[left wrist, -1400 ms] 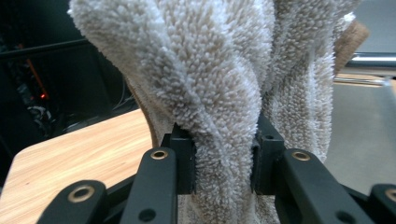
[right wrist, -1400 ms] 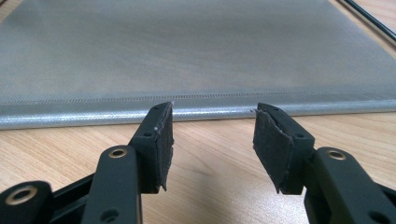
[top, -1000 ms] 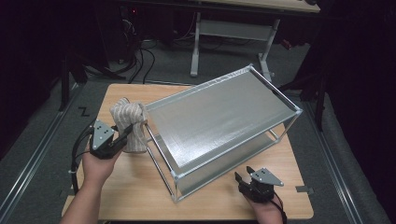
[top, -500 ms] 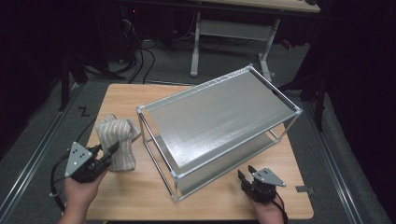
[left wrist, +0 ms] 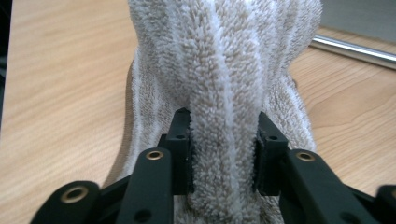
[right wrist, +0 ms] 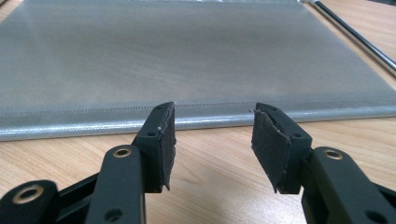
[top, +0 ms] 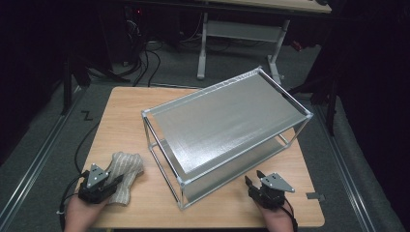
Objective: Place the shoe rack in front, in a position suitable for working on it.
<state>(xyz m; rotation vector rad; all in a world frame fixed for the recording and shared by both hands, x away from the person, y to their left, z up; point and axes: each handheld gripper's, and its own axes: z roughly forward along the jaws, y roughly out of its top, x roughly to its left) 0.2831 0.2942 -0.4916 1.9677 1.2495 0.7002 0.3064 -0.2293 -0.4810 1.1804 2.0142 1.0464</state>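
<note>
Wooden table [top: 145, 104], mesh rack [top: 227, 130] shelves bare; left gripper [top: 118, 180] pinches striped towel [top: 123, 176], jaws just easing apart; right gripper [top: 254, 178] half-open, holding nothing.

Table: light wooden table [top: 145, 108]; stands on grey floor [top: 53, 130]
Near-left corner: striped beige towel [top: 123, 175] lies crumpled on the wood
Middle to right: metal-framed mesh rack [top: 227, 130] stands askew

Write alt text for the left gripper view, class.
Left gripper pinches a bunched fold of a beige-and-white striped terry towel between its black jaws. The towel rests on a wooden table, beside a metal frame bar.
</note>
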